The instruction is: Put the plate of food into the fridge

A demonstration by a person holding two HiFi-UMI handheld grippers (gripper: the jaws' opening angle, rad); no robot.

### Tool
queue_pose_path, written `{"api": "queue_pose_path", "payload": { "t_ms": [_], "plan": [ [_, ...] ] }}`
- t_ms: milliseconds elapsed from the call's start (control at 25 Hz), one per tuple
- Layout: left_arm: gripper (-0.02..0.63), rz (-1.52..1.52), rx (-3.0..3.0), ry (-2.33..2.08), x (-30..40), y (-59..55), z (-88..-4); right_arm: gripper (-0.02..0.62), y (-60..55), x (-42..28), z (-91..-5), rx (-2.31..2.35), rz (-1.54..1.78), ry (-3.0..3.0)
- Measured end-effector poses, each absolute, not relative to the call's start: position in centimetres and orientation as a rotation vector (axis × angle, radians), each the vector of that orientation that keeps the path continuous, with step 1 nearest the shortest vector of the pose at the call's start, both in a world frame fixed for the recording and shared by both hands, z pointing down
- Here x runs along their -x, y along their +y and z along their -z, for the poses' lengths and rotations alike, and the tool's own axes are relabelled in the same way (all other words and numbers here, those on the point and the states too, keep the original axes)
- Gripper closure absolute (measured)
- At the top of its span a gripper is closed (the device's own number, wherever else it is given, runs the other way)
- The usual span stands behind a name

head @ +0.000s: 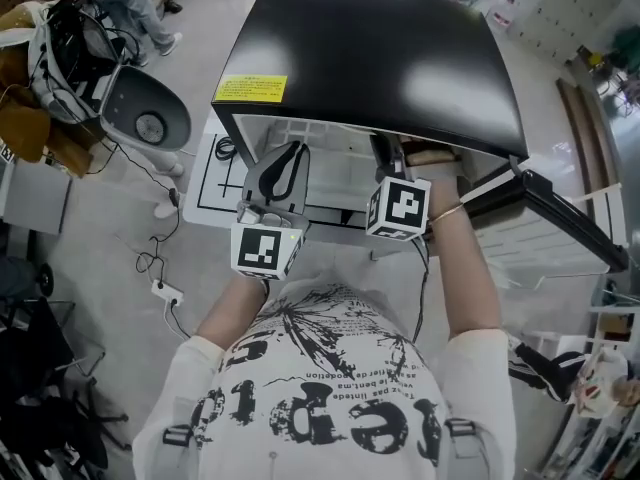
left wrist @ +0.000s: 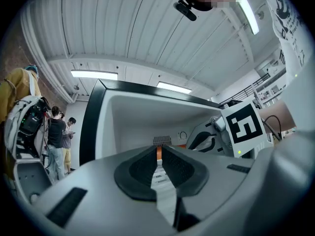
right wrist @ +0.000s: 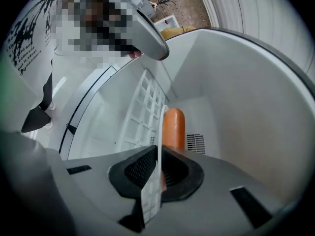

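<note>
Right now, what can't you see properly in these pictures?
- The plate: the right gripper view shows only its edge, clamped in the right gripper.
- Orange food: the jaws and plate rim cover its lower part; what food it is, I cannot tell.
- Head view: the fridge top hides the plate and food entirely.

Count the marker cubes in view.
2. The left cube rides on the left gripper, the right cube on the right gripper, both at the open fridge. None seems hidden.
</note>
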State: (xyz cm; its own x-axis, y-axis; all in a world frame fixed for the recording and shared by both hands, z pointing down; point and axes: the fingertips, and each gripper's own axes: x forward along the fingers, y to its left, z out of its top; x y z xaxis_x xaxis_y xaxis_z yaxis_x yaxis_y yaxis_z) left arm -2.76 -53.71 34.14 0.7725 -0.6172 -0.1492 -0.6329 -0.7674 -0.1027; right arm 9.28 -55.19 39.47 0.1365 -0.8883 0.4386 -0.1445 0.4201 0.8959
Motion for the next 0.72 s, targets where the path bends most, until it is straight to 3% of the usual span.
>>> {"api": "queue_pose_path", "payload": {
  "t_ms": [720],
  "plan": [
    [0.569, -0.164, 2.822, 0.964, 2.0, -54.2, -33.9, 0.578, -55.5, -9.7, -41.6, -0.955, 0.566, -1.367]
  ]
}}
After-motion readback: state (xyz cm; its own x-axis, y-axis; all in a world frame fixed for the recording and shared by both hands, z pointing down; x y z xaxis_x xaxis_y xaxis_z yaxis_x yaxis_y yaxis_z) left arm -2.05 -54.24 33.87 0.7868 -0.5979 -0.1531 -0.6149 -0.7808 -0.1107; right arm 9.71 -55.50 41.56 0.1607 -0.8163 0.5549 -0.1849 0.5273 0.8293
